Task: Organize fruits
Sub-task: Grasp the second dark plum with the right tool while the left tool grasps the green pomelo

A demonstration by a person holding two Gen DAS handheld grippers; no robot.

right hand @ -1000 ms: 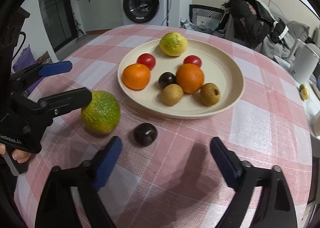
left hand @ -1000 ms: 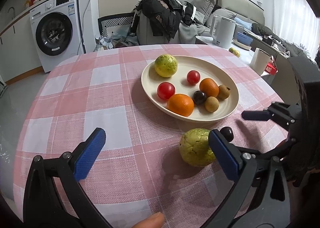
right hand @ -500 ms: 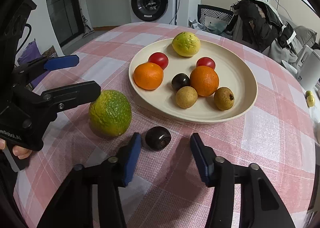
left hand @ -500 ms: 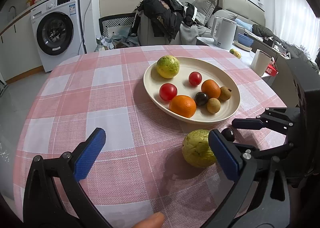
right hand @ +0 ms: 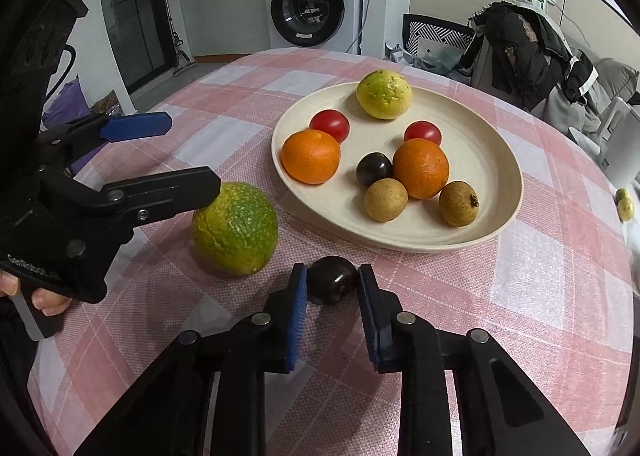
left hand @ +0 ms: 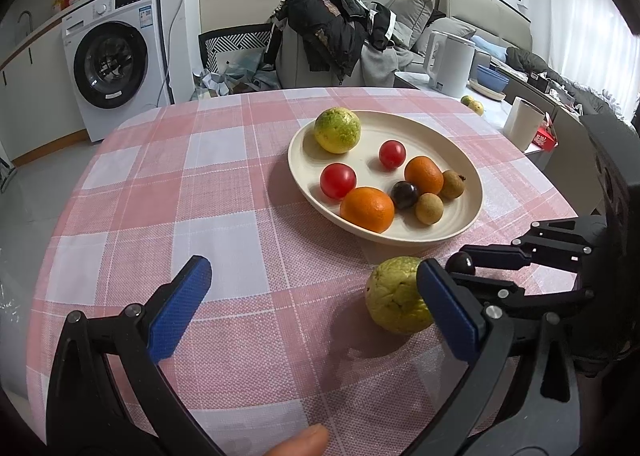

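Note:
A small dark plum (right hand: 334, 280) lies on the pink checked cloth just in front of the cream plate (right hand: 516, 184). My right gripper (right hand: 332, 286) is shut on it, a blue pad pressing each side. From the left wrist view the plum (left hand: 460, 262) shows at the right gripper's tips. A big green-yellow citrus (right hand: 236, 228) rests on the cloth left of the plum. My left gripper (left hand: 312, 276) stands open, its right finger (left hand: 444, 308) beside that citrus (left hand: 394, 306). The plate (left hand: 474, 212) holds a yellow-green citrus, two tomatoes, two oranges, a dark plum and two brown fruits.
The round table's far edge curves behind the plate. Beyond it stand a washing machine (left hand: 112, 64), a chair heaped with clothes (left hand: 328, 28), a white kettle (left hand: 450, 64) and a paper cup (left hand: 522, 128). Bare cloth stretches left of the plate.
My right gripper came forward around the dark plum and its jaws went from wide open to shut on it. The left gripper and the green citrus stayed put.

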